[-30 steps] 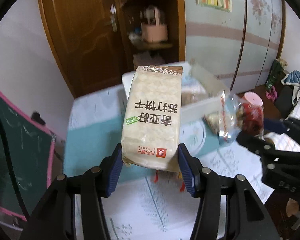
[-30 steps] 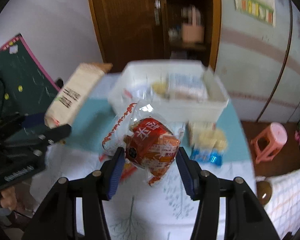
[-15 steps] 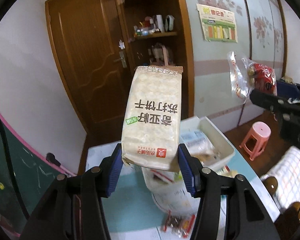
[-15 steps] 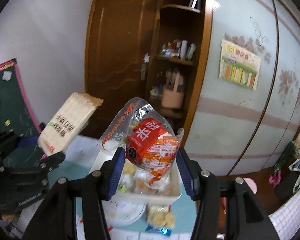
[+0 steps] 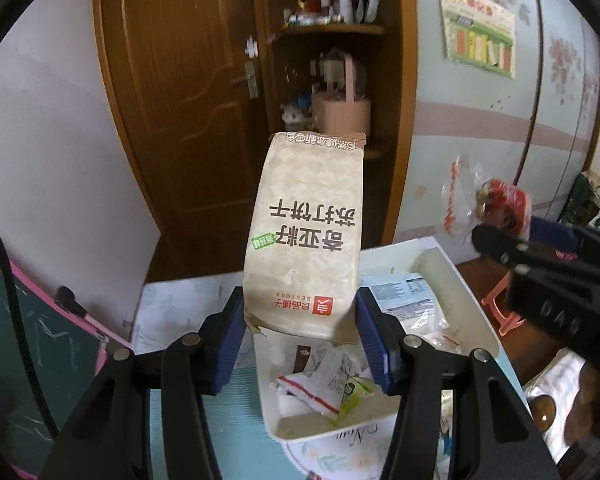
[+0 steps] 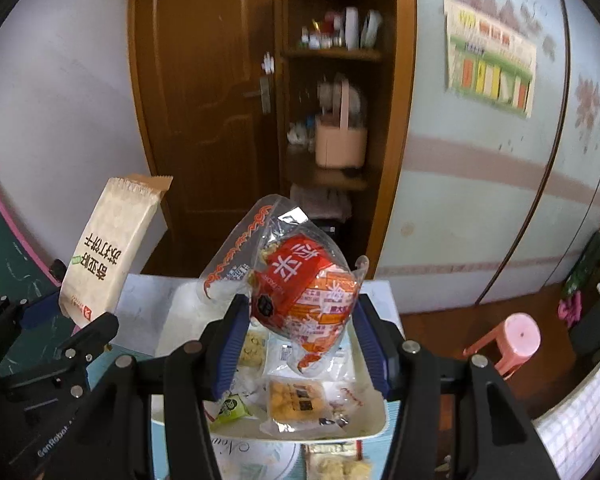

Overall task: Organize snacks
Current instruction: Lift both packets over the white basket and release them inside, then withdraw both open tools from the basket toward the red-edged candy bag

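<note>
Left gripper (image 5: 300,332): blue pads clamped on the lower end of a tall beige cracker packet with dark printed characters (image 5: 306,240), long axis running up and away from the jaws, top seal farthest out. Right gripper (image 6: 298,332): blue pads pressed on both sides of a round red-and-orange snack wrapped in a clear crinkly bag (image 6: 304,292), loose bag mouth flaring up and to the left.

Just below and beyond both sets of fingers: a shallow white rectangular plastic bin (image 5: 488,344), already holding several small packets, among them a square pack of yellow biscuits (image 6: 296,398) and a small green sachet (image 6: 230,406). Seen from the left wrist, bin lying directly under the cracker packet and stretching to the right; seen from the right wrist, bin open straight beneath the red snack. Both loads held in the air above the bin, touching nothing inside it.

Likely next step: lowering and letting go into the bin. Right load apparently the more centred over the open space; cracker packet nearer the bin's left edge, and standing on end, so probably needing to be tipped flat along the bin's length to fit.

Farther out: teal tablecloth (image 5: 216,432) under the bin, brown wooden door (image 5: 180,80) behind, pink plastic stool (image 6: 516,336) on the floor at right.
</note>
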